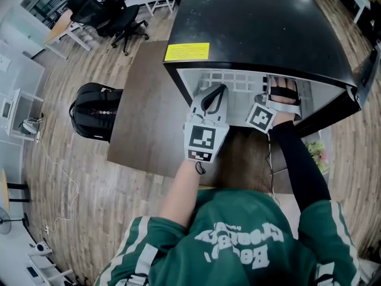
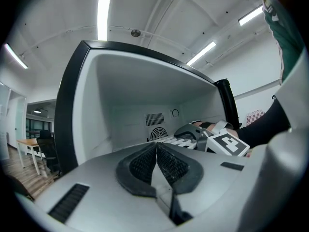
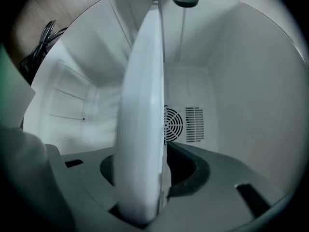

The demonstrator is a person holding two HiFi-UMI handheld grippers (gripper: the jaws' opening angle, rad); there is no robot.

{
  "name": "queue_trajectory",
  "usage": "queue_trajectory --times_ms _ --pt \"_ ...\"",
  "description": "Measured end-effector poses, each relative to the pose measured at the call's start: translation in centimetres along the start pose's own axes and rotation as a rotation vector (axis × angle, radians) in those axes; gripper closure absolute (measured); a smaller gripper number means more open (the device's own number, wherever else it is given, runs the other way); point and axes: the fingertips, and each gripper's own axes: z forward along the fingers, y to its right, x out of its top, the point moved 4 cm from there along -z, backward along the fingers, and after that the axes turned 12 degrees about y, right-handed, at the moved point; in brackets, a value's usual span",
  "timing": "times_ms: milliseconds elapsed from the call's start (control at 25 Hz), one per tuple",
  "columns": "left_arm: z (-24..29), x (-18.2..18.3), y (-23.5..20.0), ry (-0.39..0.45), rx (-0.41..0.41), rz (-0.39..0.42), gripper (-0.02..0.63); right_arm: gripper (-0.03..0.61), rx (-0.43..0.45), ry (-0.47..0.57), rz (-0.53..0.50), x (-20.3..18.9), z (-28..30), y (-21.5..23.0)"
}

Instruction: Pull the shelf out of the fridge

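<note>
My right gripper reaches into the fridge. Its jaws are apart, with the front edge of the white shelf between them but, as far as I can see, not pinched. The shelf lies level, deep inside, so I judge the pull runs straight out toward me. My left gripper, jaws together and empty, hovers at the opening's left.

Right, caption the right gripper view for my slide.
White fridge shelf edge-on between the parted jaws of the right gripper, round fan grille on the back wall behind.
</note>
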Motion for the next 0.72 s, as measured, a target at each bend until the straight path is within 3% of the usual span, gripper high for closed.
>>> queue_trajectory --times_ms 80,240,720 --pt "0.06 -0.06 -0.12 0.000 -0.001 0.000 0.597 0.464 0.003 0.038 0.007 0.58 0.33 0.15" --pt "0.21 -0.39 -0.62 0.000 0.003 -0.006 0.597 0.466 -0.035 0.077 0.014 0.76 0.45 0.20" --pt "0.46 -0.52 -0.28 0.007 -0.003 -0.010 0.597 0.480 -0.006 0.067 -0.007 0.95 0.21 -0.10"
